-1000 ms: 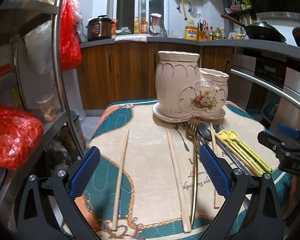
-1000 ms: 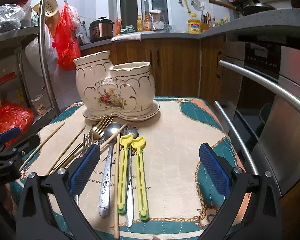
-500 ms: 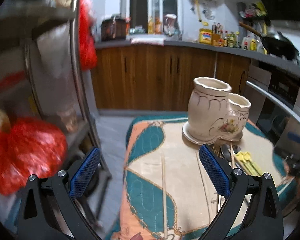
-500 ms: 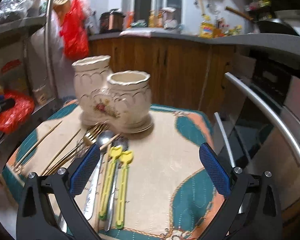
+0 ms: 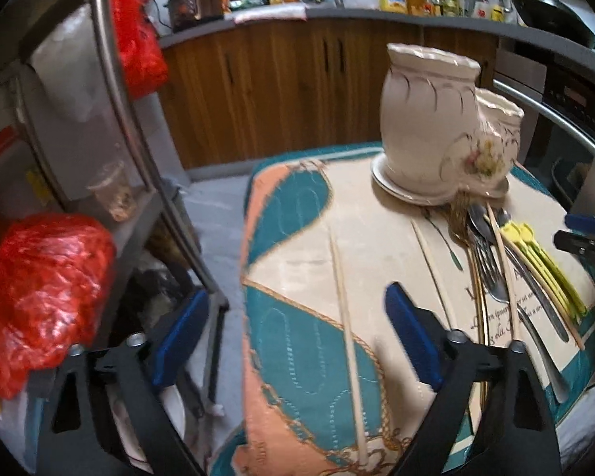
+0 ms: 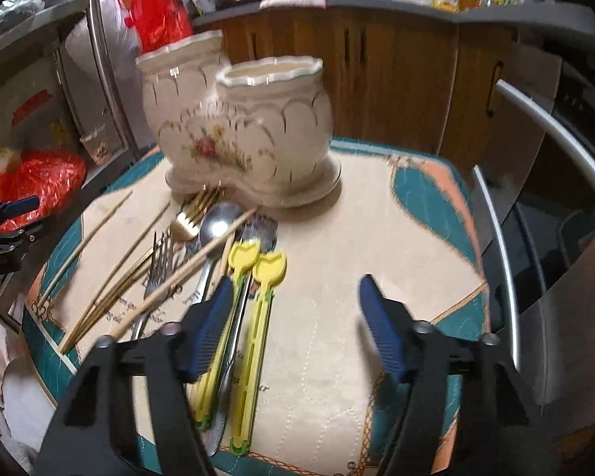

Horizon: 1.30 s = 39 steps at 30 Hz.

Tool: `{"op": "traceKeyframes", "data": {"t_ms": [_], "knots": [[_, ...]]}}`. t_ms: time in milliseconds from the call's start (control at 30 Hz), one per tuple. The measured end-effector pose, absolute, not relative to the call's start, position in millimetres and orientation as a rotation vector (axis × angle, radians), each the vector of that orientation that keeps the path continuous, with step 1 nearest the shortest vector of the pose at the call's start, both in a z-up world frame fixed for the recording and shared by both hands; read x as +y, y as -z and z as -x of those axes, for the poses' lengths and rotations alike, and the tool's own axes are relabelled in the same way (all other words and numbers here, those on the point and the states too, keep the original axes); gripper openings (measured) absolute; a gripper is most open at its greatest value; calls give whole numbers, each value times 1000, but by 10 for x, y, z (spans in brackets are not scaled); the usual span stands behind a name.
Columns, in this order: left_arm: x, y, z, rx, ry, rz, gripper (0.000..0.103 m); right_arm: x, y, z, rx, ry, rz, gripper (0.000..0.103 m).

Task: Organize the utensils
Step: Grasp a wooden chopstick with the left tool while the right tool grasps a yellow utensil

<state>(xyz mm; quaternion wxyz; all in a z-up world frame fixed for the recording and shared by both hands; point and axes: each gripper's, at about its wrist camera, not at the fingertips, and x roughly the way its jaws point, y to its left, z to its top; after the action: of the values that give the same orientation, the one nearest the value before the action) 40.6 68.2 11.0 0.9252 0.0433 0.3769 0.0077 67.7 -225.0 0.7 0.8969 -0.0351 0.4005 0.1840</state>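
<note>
A cream two-pot ceramic holder (image 5: 428,139) (image 6: 238,131) stands on its saucer at the back of the quilted mat. In front of it lie a gold fork (image 6: 190,214), a steel spoon (image 6: 218,222), a steel fork (image 6: 158,261), two yellow utensils (image 6: 258,317) and several wooden chopsticks. My left gripper (image 5: 295,341) hovers over the mat's left side, jaws closing, above a lone chopstick (image 5: 347,317) without touching it. My right gripper (image 6: 295,329) hovers over the yellow utensils' handles, jaws closing with nothing pressed between them.
A metal shelf rack (image 5: 111,91) with red plastic bags (image 5: 39,297) stands close to the table's left edge. An oven with a long steel handle (image 6: 555,135) is at the right. Wooden cabinets and a crowded counter run behind.
Both pairs of jaws have narrowed, the right more. The left view has swung toward the table's left edge and rack. The right view has dropped closer to the yellow utensils.
</note>
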Motion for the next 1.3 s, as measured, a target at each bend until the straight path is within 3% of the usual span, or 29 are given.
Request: {"op": "traceKeyframes", "data": {"t_ms": [133,333,400,600,800,867,1000,1300], "knots": [[638,-15,-463,829,27,-74,64,-2237,49,-699,857,-386,67,37],[481,57,-509,851,81,-102,51,-2157,87,-693,894,-418,76,32],[451,86,-543,863,92,-107,40,-2121,99,-680,896,-416,102,28],[434,160,-640,892,84,-132,32,-2005,167,-721,914,-421,152,24],[454,179,-729,906,91,-119,31,-1984,181,-765,923,-431,159,22],[487,184,-754,907,95,-99,30,-1993,184,-769,921,-428,146,18],[466,188,-776,899,67,-122,7,-2064,182,-755,916,-421,98,10],[386,-56,-557,814,101,-98,5,-2096,120,-630,863,-387,69,10]]}}
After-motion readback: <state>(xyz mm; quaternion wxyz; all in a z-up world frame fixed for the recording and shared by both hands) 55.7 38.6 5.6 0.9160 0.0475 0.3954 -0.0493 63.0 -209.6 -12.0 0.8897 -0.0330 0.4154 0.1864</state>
